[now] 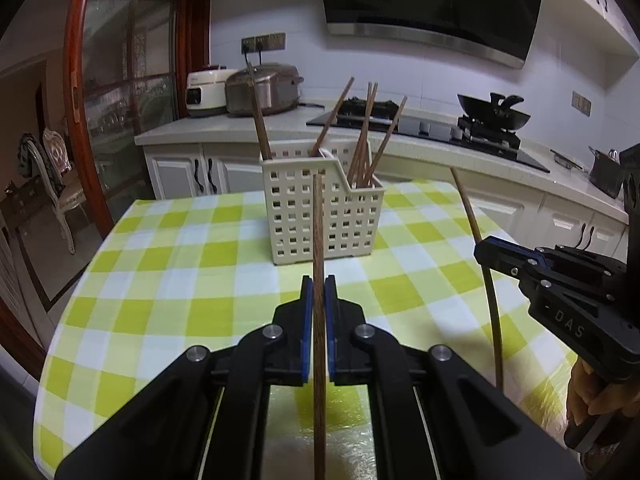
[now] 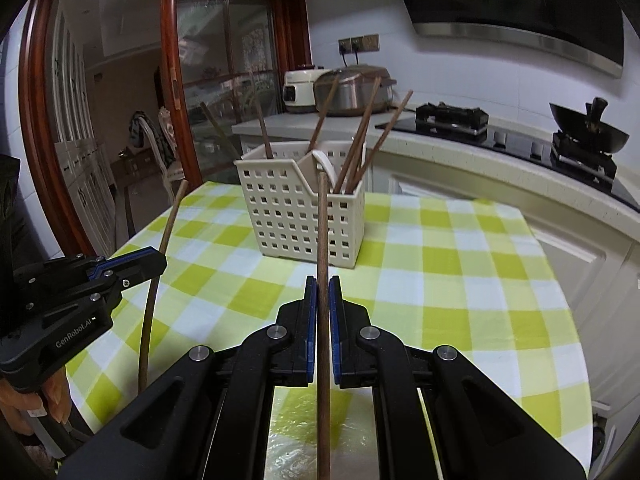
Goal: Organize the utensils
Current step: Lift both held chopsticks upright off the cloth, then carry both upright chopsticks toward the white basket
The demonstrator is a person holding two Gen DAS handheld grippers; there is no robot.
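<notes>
Two hand-held grippers each carried a single wooden chopstick above a table [image 1: 160, 264] covered in a green-and-white checked cloth. The left gripper [image 1: 319, 284] was clamped nearly shut on its chopstick [image 1: 318, 240], the blue pads pressing the stick from both sides so that it stood almost upright, its top end rising in front of the gripper and its lower end dropping below the fingers. The right gripper [image 2: 322, 284] was closed the same way on a second chopstick [image 2: 322, 232], also held close to upright. Straight ahead of both grippers, on the cloth, stood a cream slotted utensil holder [image 1: 296, 216] with two compartments, several more chopsticks [image 1: 362, 140] leaning out of them at angles. Each gripper showed at the edge of the other's view, its stick crossing through the closed fingers, with part of a hand [image 1: 588, 392] below. Beyond the holder ran a kitchen counter [image 1: 224, 128] with two rice cookers [image 1: 264, 88] and a wok [image 1: 494, 114].
</notes>
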